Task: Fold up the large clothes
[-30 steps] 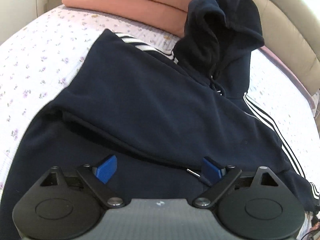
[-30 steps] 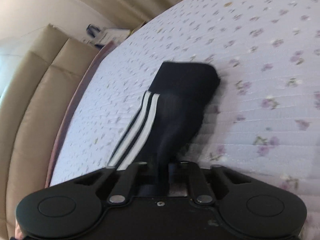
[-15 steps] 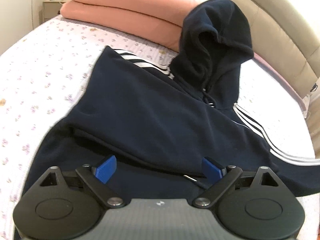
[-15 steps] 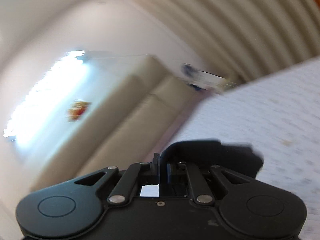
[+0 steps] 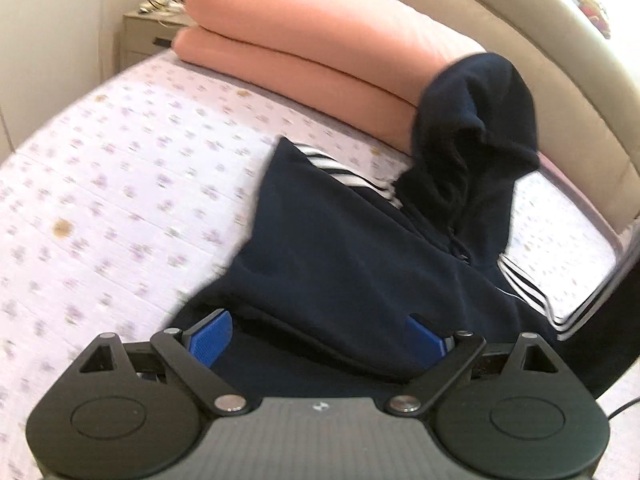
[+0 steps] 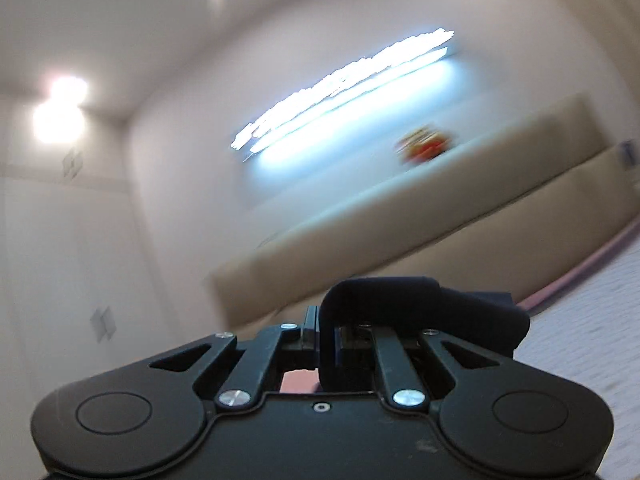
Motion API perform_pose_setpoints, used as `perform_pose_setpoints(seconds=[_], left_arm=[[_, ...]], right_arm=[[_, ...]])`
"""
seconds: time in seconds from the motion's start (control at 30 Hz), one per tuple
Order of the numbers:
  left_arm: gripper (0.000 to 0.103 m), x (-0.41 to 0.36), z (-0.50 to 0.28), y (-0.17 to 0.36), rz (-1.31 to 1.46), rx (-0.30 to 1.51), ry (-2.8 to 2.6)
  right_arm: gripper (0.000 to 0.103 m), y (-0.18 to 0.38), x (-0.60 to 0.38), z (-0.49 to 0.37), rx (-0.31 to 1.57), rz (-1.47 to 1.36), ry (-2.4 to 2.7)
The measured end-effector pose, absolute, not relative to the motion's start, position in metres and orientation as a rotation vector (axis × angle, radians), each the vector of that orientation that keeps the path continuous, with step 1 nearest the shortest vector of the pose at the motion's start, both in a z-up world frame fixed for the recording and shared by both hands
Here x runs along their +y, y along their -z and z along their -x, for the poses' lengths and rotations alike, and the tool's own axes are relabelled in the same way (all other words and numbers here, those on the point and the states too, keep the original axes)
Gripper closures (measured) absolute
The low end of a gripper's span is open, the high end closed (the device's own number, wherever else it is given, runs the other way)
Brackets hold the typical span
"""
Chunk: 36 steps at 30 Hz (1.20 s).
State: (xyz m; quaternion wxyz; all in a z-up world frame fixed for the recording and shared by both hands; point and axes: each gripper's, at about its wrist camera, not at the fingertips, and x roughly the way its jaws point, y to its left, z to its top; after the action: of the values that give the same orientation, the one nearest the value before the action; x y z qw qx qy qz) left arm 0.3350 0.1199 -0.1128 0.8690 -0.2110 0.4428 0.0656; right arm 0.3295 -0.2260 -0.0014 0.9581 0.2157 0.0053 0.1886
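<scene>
**Here: hoodie on the bed, one sleeve lifted**

Here no writing can be read. The bed (image 5: 132,184) has a pale sheet with small purple flowers, a beige padded headboard (image 5: 552,64) and white walls around. Two folded pink blankets (image 5: 304,52) lie stacked near the headboard; the hood touches them. The navy hoodie (image 5: 352,256) with white stripes lies on the bed. The left tool (image 5: 320,334) is wide apart over its fabric. The right tool (image 6: 328,340) is closed, holding the dark sleeve (image 6: 420,300) up in the air.
</scene>
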Motion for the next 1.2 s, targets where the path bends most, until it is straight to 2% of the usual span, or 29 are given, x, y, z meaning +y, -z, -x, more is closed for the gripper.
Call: perform_pose_setpoints(seconds=[0.1,0.2,0.33,0.4,0.43,0.57,0.6,0.63,0.7,0.73,0.77,0.8,0.83,1.0,1.07,1.1,1.17,1.2], left_arm=[[0.008,0.136,-0.332,0.112,0.443,0.909,-0.184],[0.008,0.157,-0.329,0.119,0.555,0.899,-0.178],[0.008,0.174,-0.327,0.128,0.623,0.902,-0.204],[0.008,0.177,-0.328,0.129,0.625,0.904,-0.221],[0.008,0.178,-0.328,0.13,0.631,0.904,-0.219],[0.008,0.178,-0.328,0.132,0.653,0.904,-0.194],[0.008,0.178,-0.329,0.133,0.655,0.907,-0.188],[0.008,0.178,-0.33,0.136,0.66,0.913,-0.182],[0.008,0.178,-0.332,0.14,0.663,0.925,-0.183],[0.008,0.178,-0.332,0.141,0.66,0.926,-0.184],[0.008,0.179,-0.332,0.14,0.657,0.925,-0.187],[0.008,0.179,-0.331,0.14,0.654,0.922,-0.189],[0.008,0.18,-0.331,0.14,0.653,0.917,-0.19],[0.008,0.185,-0.328,0.137,0.662,0.897,-0.207],[0.008,0.187,-0.327,0.136,0.665,0.891,-0.214],[0.008,0.187,-0.326,0.135,0.665,0.886,-0.219],[0.008,0.189,-0.324,0.132,0.666,0.873,-0.228],[0.008,0.189,-0.324,0.132,0.668,0.868,-0.229]], right_arm=[[0.094,0.049,-0.167,-0.353,0.164,-0.506,-0.481],[0.093,0.111,-0.12,-0.368,0.357,-0.523,-0.515],[0.094,0.187,-0.094,-0.391,0.593,-0.516,-0.506],[0.093,0.21,-0.098,-0.406,0.678,-0.549,-0.499],[0.089,0.22,-0.097,-0.409,0.716,-0.572,-0.5],[0.082,0.227,-0.096,-0.406,0.788,-0.654,-0.514],[0.07,0.226,-0.1,-0.408,0.791,-0.699,-0.508],[0.05,0.222,-0.107,-0.411,0.79,-0.742,-0.5],[0.028,0.225,-0.117,-0.412,0.781,-0.876,-0.496],[0.028,0.228,-0.12,-0.411,0.787,-0.928,-0.493],[0.029,0.23,-0.122,-0.414,0.794,-0.971,-0.477],[0.045,0.229,-0.124,-0.417,0.792,-0.993,-0.449],[0.086,0.224,-0.125,-0.417,0.76,-0.987,-0.426],[0.088,0.149,-0.111,-0.395,0.433,-0.763,-0.524],[0.088,0.128,-0.091,-0.395,0.419,-0.656,-0.586],[0.085,0.125,-0.081,-0.398,0.457,-0.6,-0.608],[0.064,0.13,-0.057,-0.409,0.615,-0.48,-0.64],[0.044,0.136,-0.051,-0.413,0.687,-0.455,-0.658]])
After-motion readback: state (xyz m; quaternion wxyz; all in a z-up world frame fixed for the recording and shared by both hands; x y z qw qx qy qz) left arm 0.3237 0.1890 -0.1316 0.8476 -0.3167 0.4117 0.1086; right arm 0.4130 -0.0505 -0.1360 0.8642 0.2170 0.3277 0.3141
